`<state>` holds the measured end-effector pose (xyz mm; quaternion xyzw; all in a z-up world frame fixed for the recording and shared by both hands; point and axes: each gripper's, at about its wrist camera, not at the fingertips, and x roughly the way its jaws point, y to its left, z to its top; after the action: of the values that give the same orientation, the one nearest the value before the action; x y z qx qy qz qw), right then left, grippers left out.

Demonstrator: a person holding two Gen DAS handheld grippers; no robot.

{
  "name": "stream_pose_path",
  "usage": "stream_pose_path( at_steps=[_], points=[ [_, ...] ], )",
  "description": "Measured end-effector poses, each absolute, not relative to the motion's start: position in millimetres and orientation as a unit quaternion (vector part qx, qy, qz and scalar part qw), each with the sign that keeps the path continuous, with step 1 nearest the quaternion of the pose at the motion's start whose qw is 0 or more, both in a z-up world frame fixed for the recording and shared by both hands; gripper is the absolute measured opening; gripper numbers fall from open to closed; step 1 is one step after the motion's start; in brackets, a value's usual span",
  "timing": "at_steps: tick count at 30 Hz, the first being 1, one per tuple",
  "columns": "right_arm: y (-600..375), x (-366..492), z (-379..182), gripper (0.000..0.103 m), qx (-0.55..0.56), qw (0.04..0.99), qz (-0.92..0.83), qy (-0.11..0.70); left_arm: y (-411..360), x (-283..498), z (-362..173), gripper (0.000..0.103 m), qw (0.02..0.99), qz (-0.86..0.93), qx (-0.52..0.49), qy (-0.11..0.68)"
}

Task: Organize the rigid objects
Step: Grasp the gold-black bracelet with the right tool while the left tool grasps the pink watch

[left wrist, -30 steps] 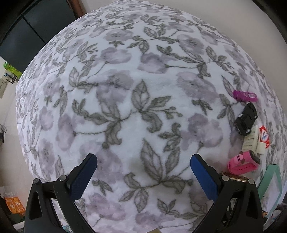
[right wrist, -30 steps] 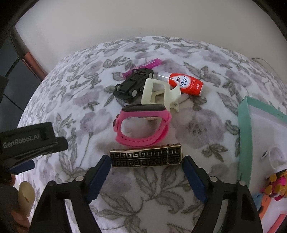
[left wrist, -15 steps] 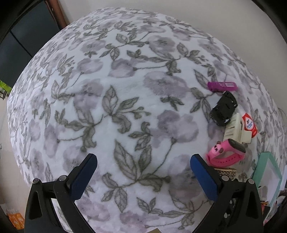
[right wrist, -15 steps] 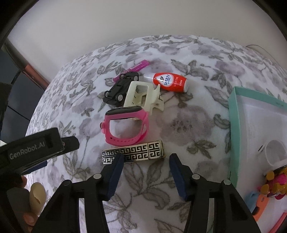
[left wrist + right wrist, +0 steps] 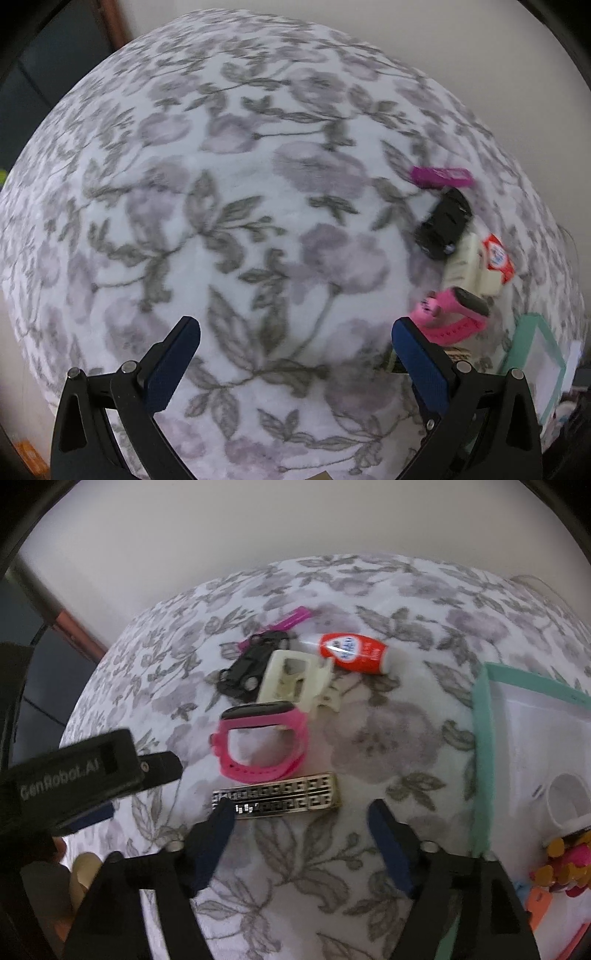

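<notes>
Clutter for sorting, frame centre: gold-patterned bar (image 5: pixel 276 800), pink watch (image 5: pixel 260 744), cream clip (image 5: pixel 295 681), toy car (image 5: pixel 255 662), on floral bed (image 5: pixel 388 731); right gripper (image 5: pixel 299 814) jaws just reopening, spread, straddling bar for pickup toward teal tray (image 5: pixel 482 753); left gripper (image 5: pixel 295 343) spread, empty.

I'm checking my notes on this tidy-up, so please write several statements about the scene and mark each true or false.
1. The pink plastic watch lies between the gold patterned bar and the cream hair claw. True.
2. The right tongs grip the gold bar. False: they are open, having just been opening, and hold nothing.
3. The black toy car sits inside the teal-rimmed box. False: it lies on the floral cloth.
4. The left tongs are empty. True.
</notes>
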<state>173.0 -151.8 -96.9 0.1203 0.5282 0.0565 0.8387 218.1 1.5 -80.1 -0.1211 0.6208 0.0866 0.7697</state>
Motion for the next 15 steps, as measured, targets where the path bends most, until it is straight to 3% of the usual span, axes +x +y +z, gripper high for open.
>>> stream_pose_path(
  at_steps=[5, 7, 15],
  points=[
    [-133, 174, -99, 0.086, 0.084, 0.845, 0.064, 0.525, 28, 214, -80, 0.103, 0.757, 0.133, -0.147, 0.623],
    [-128, 173, -101, 0.092, 0.075, 0.846, 0.064, 0.524, 38, 212, -80, 0.103, 0.751, 0.148, -0.152, 0.625],
    [-115, 175, -108, 0.092, 0.033, 0.856, 0.031, 0.514, 58, 205, -86, 0.103, 0.741, 0.158, -0.163, 0.632]
  ],
)
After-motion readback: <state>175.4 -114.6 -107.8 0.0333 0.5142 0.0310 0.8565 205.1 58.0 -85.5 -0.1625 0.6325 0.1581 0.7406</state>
